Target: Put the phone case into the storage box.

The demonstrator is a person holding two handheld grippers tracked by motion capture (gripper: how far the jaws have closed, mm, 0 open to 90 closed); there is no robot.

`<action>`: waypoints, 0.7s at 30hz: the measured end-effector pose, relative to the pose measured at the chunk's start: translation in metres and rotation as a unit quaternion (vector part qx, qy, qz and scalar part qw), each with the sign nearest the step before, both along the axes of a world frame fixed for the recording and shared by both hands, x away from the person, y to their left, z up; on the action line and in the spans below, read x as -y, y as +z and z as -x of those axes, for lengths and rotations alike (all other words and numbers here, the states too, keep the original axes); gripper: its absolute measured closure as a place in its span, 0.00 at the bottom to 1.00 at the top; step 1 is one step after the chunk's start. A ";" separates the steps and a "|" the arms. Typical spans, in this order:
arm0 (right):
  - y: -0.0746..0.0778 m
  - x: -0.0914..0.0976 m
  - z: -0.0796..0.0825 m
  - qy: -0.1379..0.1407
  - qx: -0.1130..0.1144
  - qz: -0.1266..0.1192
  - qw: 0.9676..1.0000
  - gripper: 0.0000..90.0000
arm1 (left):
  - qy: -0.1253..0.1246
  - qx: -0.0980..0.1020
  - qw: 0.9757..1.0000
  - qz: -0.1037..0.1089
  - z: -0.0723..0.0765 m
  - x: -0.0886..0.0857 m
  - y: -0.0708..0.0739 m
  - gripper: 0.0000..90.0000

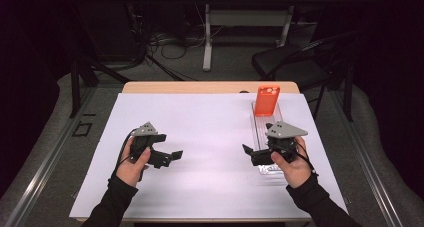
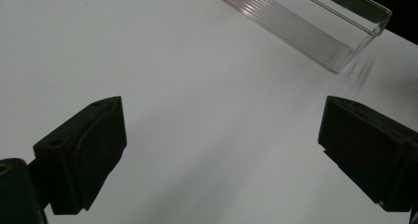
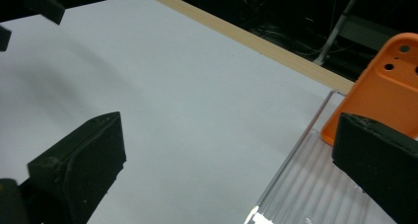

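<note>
An orange phone case [image 1: 266,101] stands upright at the far end of a clear ribbed plastic rack [image 1: 263,128] on the right of the table. My right gripper [image 1: 250,155] is held over the rack's near end, pointing left, open with nothing between its jaws. In the right gripper view the case [image 3: 384,95] rises from the rack [image 3: 305,184] beside the right jaw, and the gripper [image 3: 229,120] stands wide open. My left gripper [image 1: 168,158] hovers over the left half of the sheet, open and empty. In the left gripper view the gripper [image 2: 222,105] faces the rack [image 2: 315,31].
A white sheet [image 1: 200,137] covers most of the wooden table [image 1: 200,87]. Beyond the table stand a dark chair [image 1: 295,62] at the back right and another table's leg [image 1: 207,37], with cables [image 1: 165,47] on the floor.
</note>
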State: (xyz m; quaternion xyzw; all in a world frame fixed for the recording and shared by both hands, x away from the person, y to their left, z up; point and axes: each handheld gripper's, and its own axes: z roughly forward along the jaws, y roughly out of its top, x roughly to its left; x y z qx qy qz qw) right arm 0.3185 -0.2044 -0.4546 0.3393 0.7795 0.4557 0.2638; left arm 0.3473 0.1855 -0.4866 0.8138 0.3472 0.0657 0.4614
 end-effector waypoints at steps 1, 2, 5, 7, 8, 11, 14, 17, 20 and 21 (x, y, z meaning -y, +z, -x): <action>-0.002 -0.003 0.003 0.004 0.002 0.000 1.000 0.00 | 0.000 0.002 1.000 -0.001 0.001 0.000 0.000 0.05; -0.004 -0.005 0.006 0.008 0.001 0.001 1.000 0.00 | -0.001 0.001 1.000 0.000 0.003 0.001 0.000 0.05; -0.011 -0.010 0.012 0.018 -0.005 -0.001 1.000 0.00 | -0.009 0.000 1.000 0.005 0.006 0.001 -0.001 0.05; -0.016 -0.013 0.016 0.022 -0.008 0.000 1.000 0.00 | -0.013 0.001 1.000 0.003 0.009 0.003 -0.001 0.05; -0.019 -0.015 0.018 0.022 -0.008 0.003 1.000 0.00 | -0.015 0.001 1.000 0.002 0.010 0.003 -0.002 0.05; -0.026 -0.018 0.022 0.024 -0.009 0.006 1.000 0.00 | -0.015 0.004 1.000 -0.002 0.012 0.004 -0.002 0.05; -0.032 -0.020 0.026 0.026 -0.016 0.000 1.000 0.00 | -0.014 0.005 1.000 0.003 0.014 0.003 -0.004 0.05; -0.037 -0.022 0.029 0.032 -0.020 0.000 0.999 0.00 | -0.015 0.005 1.000 0.000 0.015 0.004 -0.006 0.05; -0.041 -0.023 0.031 0.032 -0.026 -0.002 0.999 0.00 | -0.017 0.005 1.000 -0.003 0.016 0.005 -0.008 0.05; -0.042 -0.023 0.032 0.031 -0.026 -0.001 0.999 0.00 | -0.018 0.006 1.000 -0.005 0.016 0.005 -0.009 0.05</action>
